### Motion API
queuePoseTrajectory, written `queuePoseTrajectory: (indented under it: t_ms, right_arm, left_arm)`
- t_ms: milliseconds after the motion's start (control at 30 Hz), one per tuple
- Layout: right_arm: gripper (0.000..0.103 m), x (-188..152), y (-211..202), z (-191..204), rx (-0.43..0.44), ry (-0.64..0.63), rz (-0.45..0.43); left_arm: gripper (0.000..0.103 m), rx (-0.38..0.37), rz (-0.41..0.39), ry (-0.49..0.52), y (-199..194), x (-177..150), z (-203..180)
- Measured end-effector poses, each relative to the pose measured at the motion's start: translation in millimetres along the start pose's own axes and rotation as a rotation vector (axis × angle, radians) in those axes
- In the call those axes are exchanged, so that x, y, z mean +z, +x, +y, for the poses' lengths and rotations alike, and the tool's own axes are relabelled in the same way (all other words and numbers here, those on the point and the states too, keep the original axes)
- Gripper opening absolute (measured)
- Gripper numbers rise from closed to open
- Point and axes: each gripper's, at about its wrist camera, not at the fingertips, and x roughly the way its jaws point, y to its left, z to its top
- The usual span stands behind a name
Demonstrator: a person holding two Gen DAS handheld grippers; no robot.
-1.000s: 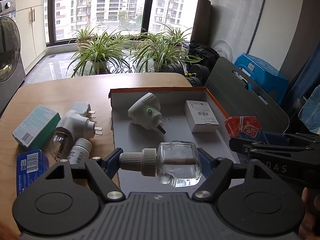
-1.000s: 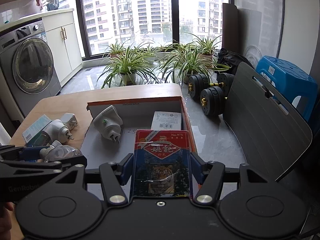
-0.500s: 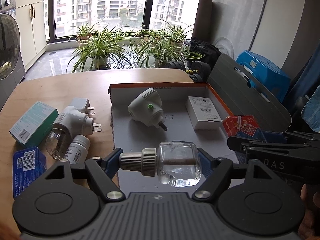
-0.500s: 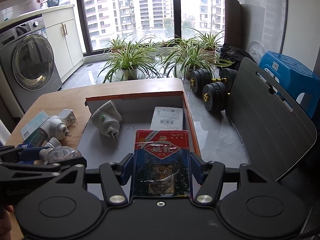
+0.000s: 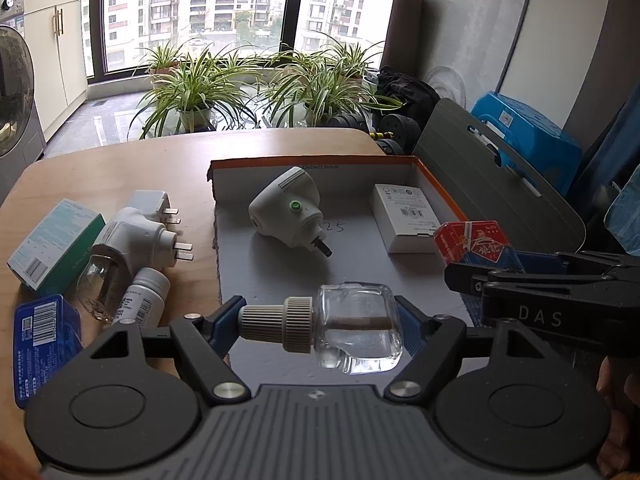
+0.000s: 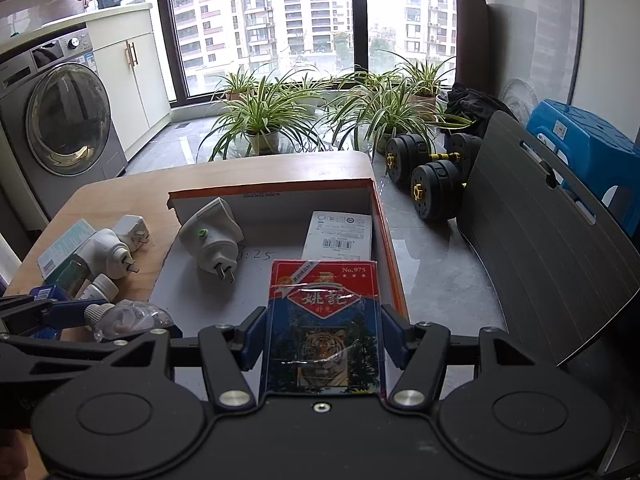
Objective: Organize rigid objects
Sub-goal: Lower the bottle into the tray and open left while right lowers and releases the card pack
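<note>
My left gripper [image 5: 320,322] is shut on a clear glass bottle [image 5: 356,328] with a ribbed beige cap. The bottle lies sideways between the blue pads, above the near end of an orange-rimmed cardboard tray [image 5: 312,160]. My right gripper [image 6: 323,334] is shut on a red and blue card box with a tiger [image 6: 324,292], held over the tray's right side. In the tray lie a white plug-in device [image 5: 288,212] and a small white carton [image 5: 404,216]. Each gripper shows at the edge of the other's view.
Left of the tray on the wooden table lie a green box [image 5: 52,248], a white plug unit with a glass bulb [image 5: 132,240], a white charger [image 5: 148,202], a small white bottle [image 5: 142,296] and a blue tin [image 5: 44,340]. A grey chair back [image 5: 500,200] stands right.
Both grips look the same as before. The two views have shifted only slightly, and nothing on the table or in the tray has moved.
</note>
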Motion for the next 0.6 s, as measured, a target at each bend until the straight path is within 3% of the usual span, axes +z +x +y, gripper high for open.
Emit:
queuePoseTrajectory:
  t_ms: [433,600]
  right_arm:
    - [0.078,3,-25,-19,-0.037,0.059,-0.098]
    - [0.078,2,-32,-16,-0.046,0.056,-0.106]
  left_arm:
    - [0.079,-0.057,0.015,0.009,15,0,-8]
    - [0.091,-0.065,-0.002,0.024,12,-2,-12]
